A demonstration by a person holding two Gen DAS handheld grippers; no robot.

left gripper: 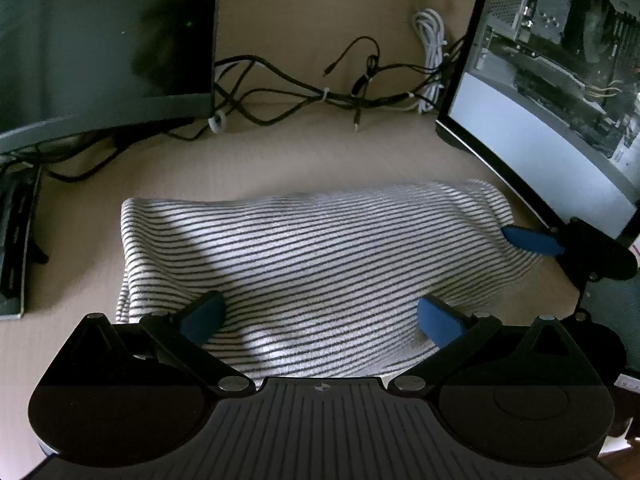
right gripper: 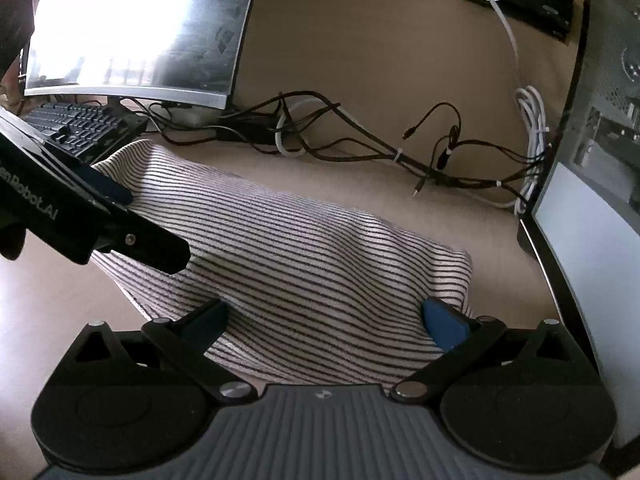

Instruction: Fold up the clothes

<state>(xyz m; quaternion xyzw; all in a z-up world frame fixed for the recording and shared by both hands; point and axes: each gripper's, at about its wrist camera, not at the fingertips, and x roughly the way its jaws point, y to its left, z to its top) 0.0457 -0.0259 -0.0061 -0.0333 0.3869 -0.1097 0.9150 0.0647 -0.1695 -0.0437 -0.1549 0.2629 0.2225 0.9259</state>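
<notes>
Left wrist view: one striped cloth (left gripper: 312, 264) on the desk (left gripper: 280, 160); two grippers, left gripper (left gripper: 320, 316) and right gripper (right gripper: 324, 320), both spread wide above it.

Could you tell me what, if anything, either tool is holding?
Nothing is held: both the left tool and right tool are open over the striped cloth.

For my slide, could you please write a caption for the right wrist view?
Open right gripper over a striped cloth on a desk, left gripper at its far edge.
</notes>
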